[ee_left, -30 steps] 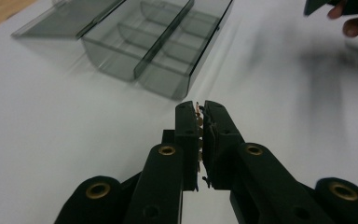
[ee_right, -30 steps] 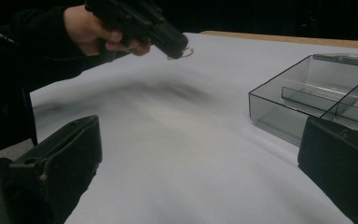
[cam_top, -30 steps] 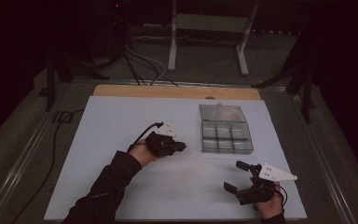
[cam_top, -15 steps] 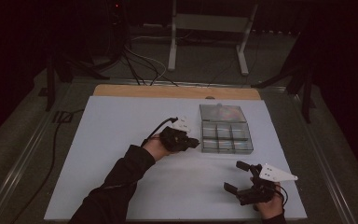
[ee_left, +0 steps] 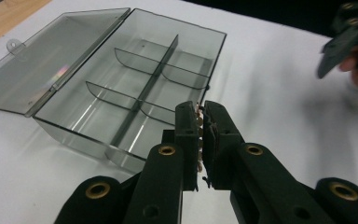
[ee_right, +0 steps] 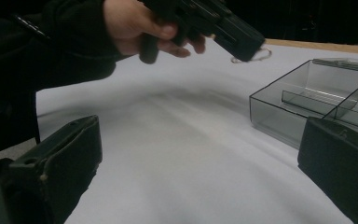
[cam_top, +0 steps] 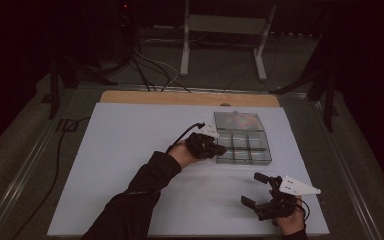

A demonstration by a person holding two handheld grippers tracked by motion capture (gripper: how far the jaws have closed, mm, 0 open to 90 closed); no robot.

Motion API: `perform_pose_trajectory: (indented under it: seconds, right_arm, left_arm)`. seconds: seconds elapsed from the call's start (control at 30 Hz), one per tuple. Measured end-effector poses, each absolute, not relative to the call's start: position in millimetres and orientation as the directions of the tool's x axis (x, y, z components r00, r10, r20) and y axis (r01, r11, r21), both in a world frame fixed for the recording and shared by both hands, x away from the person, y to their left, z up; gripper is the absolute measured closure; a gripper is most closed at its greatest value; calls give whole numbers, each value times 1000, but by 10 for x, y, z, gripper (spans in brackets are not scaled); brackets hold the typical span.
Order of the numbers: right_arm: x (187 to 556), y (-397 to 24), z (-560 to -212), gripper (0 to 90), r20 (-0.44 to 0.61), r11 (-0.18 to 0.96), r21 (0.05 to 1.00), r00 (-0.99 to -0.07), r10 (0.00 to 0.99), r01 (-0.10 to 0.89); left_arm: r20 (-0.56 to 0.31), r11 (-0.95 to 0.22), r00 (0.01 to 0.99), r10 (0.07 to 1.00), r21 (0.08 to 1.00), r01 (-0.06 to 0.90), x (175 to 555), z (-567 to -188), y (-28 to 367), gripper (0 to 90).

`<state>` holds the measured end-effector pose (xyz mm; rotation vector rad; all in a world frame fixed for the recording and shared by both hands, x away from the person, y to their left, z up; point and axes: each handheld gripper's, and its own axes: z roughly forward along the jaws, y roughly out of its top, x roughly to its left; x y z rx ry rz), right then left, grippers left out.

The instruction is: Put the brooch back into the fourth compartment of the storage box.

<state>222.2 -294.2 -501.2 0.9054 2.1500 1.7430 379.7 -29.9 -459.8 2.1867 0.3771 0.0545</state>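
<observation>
A clear plastic compartment box [cam_top: 250, 150] lies on the white table with its lid [cam_top: 237, 121] folded open behind it; its compartments [ee_left: 135, 93] look empty. My left gripper [cam_top: 221, 149] hovers at the box's left edge, shut on a small pale loop [ee_right: 251, 56] that hangs from its tip. Pale bits of it show between the pressed pads [ee_left: 200, 114]. My right gripper [cam_top: 254, 189] rests near the front right of the table, open with nothing between its fingers [ee_right: 74, 144]. From there the box's near corner [ee_right: 279, 112] stands just ahead.
The white table sheet [cam_top: 130, 150] spreads wide to the left and front of the box. A wooden strip [cam_top: 180, 97] runs along the far edge. Cables [cam_top: 150, 70] and a metal stand [cam_top: 220, 30] sit on the floor beyond the table.
My left gripper has moved right across the table up to the box's left edge, still shut. The right gripper has stayed where it was.
</observation>
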Motion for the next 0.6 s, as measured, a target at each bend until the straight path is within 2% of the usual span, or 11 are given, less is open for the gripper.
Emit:
perform_pose_trajectory:
  seconds: [0.4, 0.43, 0.6]
  right_arm:
    - [2218, -2951, -5005, 0, 197, 101, 945, -787, 585, 312]
    - [2218, -2952, -5006, 0, 197, 102, 945, -787, 585, 312]
    - [2219, -2955, -5008, 0, 201, 100, 944, -787, 583, 315]
  left_arm:
    - [-120, -548, 935, 334, 783, 296, 3979, -4738, -487, 869]
    - [-121, -541, 933, 338, 787, 298, 3981, -4743, -487, 852]
    - [-151, -514, 923, 354, 793, 327, 3982, -4743, -453, 607]
